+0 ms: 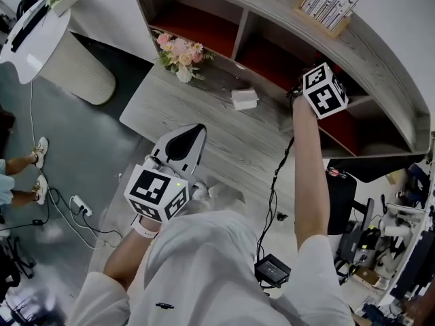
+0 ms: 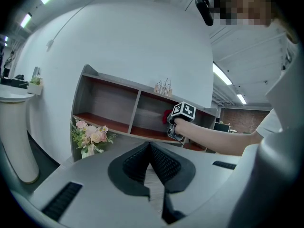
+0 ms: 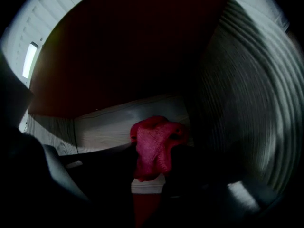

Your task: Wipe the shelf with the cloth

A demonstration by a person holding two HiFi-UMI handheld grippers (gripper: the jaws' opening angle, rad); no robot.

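while the right claw [image 1: 304, 90] reaches into it, the long curved shelf [image 1: 272, 5] fills the far side of the head view. it has grey wood boards, red-floored compartments and a rack of white upright pieces [image 1: 328, 4] on its top board. in front of it runs the grey wood desk [image 1: 224, 134], carrying a bunch of pink and cream flowers [image 1: 180, 51] and a small white box [image 1: 245, 99], both well apart from the work. the right claw sits inside a compartment toward the shelf's right end, its marker cube just outside the opening, and its jaws are clamped on the cloth [image 3: 154, 146]. the left claw [image 2: 149, 148] hangs low by the person's body, jaws brought together with nothing between them.

the cloth is inside that compartment, bunched at the tip of the right claw in front of a pale wood board. it is too dark to tell whether it presses on a surface.

it looks soft, light and limp, likely to fold and drag rather than push. the best hold seems to be a gathered wad, pinched deep in the jaws with a loose lobe left ahead of them to do the wiping. a grip on one thin edge could slip free.

it is deep red with a nubbly weave, crumpled into rounded lobes, its lower part lost in shadow.
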